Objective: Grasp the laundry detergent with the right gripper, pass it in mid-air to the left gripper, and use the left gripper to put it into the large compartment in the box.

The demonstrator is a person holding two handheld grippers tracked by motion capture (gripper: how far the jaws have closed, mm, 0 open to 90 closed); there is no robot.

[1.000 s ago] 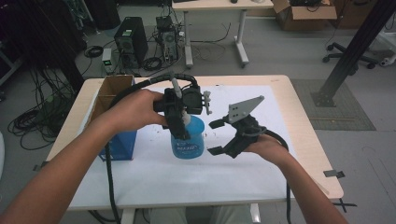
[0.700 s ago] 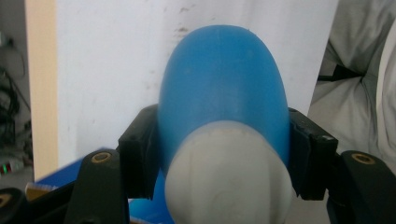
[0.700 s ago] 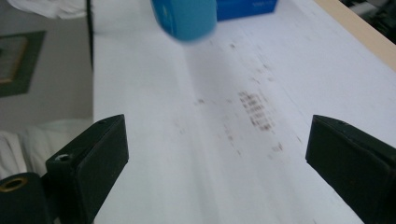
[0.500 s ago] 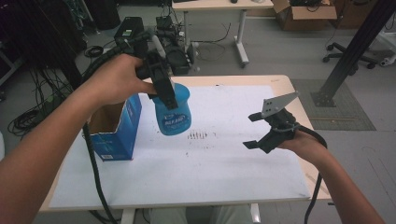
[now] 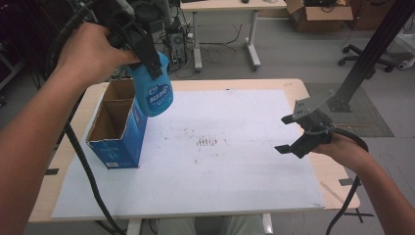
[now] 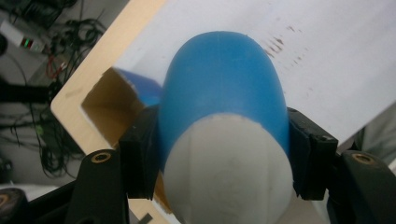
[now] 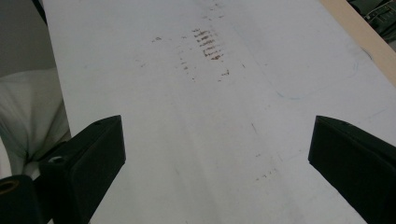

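A: Box [image 5: 117, 128] is sitting open-topped at the left of the desk [image 5: 313, 90], on the white sheet [image 5: 235, 161]. What is hanging over it?

B: The left claw [image 5: 147, 51] is gripping a blue bottle [image 5: 155, 90] up in the air, above the box's far right corner. In the left gripper view, both jaws are pressing against the bottle's [image 6: 224, 116] sides near its pale end, and the box's [image 6: 112, 107] open mouth is lying below.

A: Is the bottle touching the box?

B: No, it is hanging clear of it, tilted slightly.

A: And further right?

B: Brown smudges [image 5: 208, 142] are marking the middle of the sheet. The right claw [image 5: 288, 134] is hovering near the desk's right edge, well apart from the bottle, its jaws standing wide apart and gripping nothing. The right gripper view is looking between them at the smudges [image 7: 208, 44].
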